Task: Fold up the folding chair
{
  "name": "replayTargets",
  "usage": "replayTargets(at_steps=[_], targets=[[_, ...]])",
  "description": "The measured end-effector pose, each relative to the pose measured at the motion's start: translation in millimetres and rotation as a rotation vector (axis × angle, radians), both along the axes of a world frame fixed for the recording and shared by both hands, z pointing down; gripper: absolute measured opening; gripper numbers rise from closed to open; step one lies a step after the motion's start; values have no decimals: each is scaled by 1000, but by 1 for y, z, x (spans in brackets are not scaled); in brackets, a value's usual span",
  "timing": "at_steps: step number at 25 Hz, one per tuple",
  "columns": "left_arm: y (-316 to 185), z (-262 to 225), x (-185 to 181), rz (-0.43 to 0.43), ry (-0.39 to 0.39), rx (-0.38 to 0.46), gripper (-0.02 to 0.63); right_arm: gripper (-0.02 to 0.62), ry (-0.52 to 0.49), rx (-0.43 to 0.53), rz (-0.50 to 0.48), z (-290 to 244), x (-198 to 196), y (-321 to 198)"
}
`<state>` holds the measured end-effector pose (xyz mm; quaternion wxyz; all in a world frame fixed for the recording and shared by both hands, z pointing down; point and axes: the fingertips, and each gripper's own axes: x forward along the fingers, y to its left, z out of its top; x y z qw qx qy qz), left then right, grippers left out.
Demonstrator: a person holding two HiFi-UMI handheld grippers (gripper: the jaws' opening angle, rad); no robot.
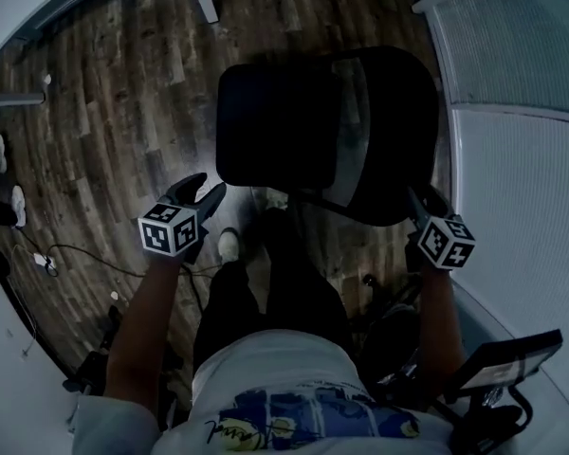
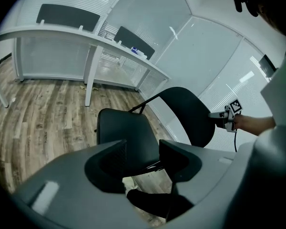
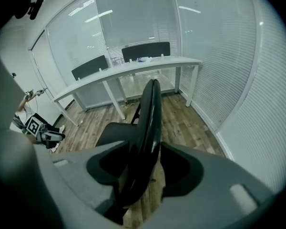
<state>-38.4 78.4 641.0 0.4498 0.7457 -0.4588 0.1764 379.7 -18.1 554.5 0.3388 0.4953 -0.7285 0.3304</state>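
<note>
folding chair (image 1: 280, 126) stands unfolded on the wood floor (image 1: 114, 93), just ahead of the person's legs (image 1: 275, 282). seat is to the left, backrest (image 1: 398, 131) to the right by the glass wall (image 1: 522, 188). left gripper (image 1: 205, 193) hangs near the seat's near-left corner, jaws apart, nothing btwn them. right gripper (image 1: 419, 205) is at the backrest's near edge, jaws wide w/ that edge btwn them, not clamped.

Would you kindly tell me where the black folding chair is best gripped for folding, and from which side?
Probably the thin backrest of the black folding chair, by its side edge, from the person's right: it stands edge-on between the right gripper's open jaws. The left gripper, open, could lift the flat seat's front edge.
</note>
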Motion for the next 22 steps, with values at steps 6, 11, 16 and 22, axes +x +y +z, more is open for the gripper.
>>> replayTargets(at_steps=[6, 11, 16, 22], targets=[[-12, 56, -6, -2, 18, -46, 238, 195, -12, -8, -3, 3, -5, -5], [-16, 111, -13, -16, 35, -102, 252, 195, -22, 4, 24, 7, -10, -8], [-20, 160, -22, -14, 50, -133, 270, 195, -43, -18, 24, 18, -20, -9], [-21, 206, -30, -37, 90, -165, 284, 195, -55, -17, 19, 25, -27, -8]])
